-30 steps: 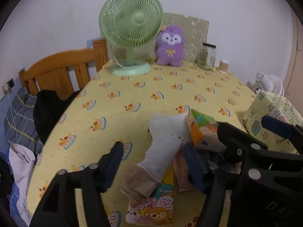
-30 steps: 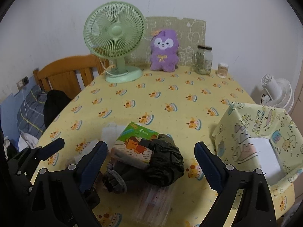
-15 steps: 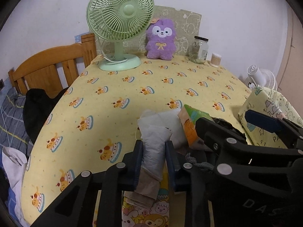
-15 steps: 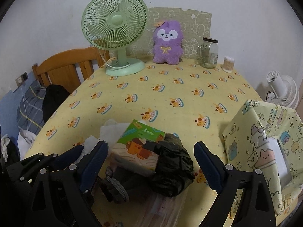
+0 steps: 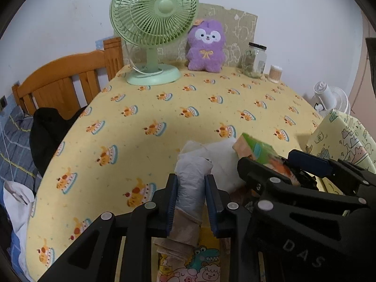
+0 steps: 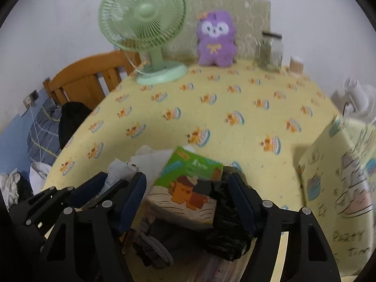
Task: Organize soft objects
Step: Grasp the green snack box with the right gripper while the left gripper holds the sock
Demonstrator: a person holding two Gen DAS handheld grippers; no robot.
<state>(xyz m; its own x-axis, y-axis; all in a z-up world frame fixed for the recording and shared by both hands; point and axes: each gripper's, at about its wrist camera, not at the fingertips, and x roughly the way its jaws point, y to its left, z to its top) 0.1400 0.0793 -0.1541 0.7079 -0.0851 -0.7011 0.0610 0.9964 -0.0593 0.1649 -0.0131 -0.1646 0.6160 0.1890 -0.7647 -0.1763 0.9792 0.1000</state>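
My left gripper (image 5: 189,196) is shut on a rolled white plastic bag (image 5: 191,183) at the table's near edge, over brown folded paper (image 5: 178,235) and a cartoon pack (image 5: 188,268). My right gripper (image 6: 188,197) is open, its fingers on either side of a green and orange tissue pack (image 6: 188,188) and a crumpled black bag (image 6: 225,230). The tissue pack (image 5: 256,150) also shows in the left wrist view. A grey knit item (image 6: 152,246) lies under the pile. The left gripper (image 6: 105,188) shows at the left of the right wrist view.
A green fan (image 5: 155,23), a purple plush (image 5: 206,47), a glass jar (image 5: 255,58) and a cotton swab tub (image 5: 275,72) stand at the table's far edge. A patterned yellow box (image 6: 340,188) stands at the right. A wooden bed frame (image 5: 63,82) with clothes is at the left.
My left gripper closed on the white bag roll. My right gripper moved forward and its fingers now straddle the tissue pack and black bag.
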